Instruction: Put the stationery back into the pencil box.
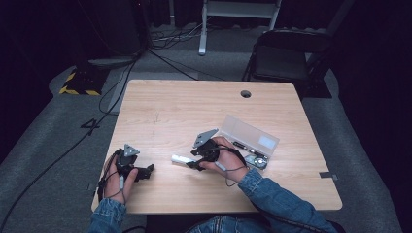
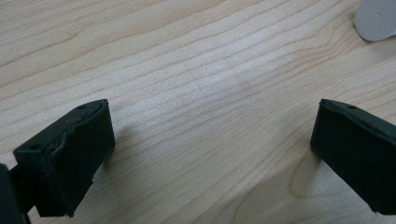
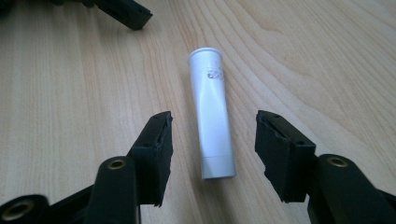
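A small white tube (image 3: 212,114) lies flat on the wooden table (image 1: 160,111), also seen as the white tube (image 1: 180,159) in the high view. My right gripper (image 3: 212,154) is open, its jaws standing on either side of the tube's near end without touching it. In the high view the right gripper (image 1: 193,164) sits just right of the tube. My left gripper (image 2: 210,154) is open over bare wood near the table's front left, shown as the left gripper (image 1: 145,171) in the high view.
A clear plastic case (image 1: 248,136) lies open to the right of my right hand, with a dark pen-like item (image 1: 248,147) and a round silver item (image 1: 256,161) in it. A cable hole (image 1: 246,93) is at the table's far side. A black chair (image 1: 286,53) stands beyond the table.
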The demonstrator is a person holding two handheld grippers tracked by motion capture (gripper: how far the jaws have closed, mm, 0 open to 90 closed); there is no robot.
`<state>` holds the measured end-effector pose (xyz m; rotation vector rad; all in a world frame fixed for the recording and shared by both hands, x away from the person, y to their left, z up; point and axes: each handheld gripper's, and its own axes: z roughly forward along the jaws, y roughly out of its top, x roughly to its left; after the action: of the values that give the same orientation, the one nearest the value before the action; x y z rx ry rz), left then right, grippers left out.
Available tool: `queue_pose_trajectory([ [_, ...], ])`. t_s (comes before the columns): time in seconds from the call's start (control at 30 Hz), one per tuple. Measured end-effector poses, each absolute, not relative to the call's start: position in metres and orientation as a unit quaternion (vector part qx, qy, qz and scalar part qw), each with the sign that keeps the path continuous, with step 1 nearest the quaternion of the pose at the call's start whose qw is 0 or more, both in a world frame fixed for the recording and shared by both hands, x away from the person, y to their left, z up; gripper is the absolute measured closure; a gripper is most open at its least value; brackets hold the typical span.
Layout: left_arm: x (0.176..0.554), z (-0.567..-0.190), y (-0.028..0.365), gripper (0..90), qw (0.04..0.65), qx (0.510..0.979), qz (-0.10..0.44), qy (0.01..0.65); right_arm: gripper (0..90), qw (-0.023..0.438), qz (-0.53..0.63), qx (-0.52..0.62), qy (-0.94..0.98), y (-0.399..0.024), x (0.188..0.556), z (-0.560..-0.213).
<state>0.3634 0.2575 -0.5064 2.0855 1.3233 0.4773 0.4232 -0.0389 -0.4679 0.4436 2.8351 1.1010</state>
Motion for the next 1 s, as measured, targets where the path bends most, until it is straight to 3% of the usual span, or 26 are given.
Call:
queue_pose_trajectory([
  [0.43,0.363,-0.506,0.258,0.0,0.308,0.788,0.180,0.501,60.3,0.048,0.323,0.135,0.935,-0.027,0.424,-0.485],
  [0.57,0.364,-0.506,0.258,0.0,0.308,0.789,0.180,0.501,70.3,0.051,0.319,0.129,0.938,-0.026,0.423,-0.484],
  [1.0,0.364,-0.506,0.258,0.0,0.308,0.789,0.180,0.501,71.9,0.045,0.313,0.121,0.941,-0.026,0.421,-0.483],
])
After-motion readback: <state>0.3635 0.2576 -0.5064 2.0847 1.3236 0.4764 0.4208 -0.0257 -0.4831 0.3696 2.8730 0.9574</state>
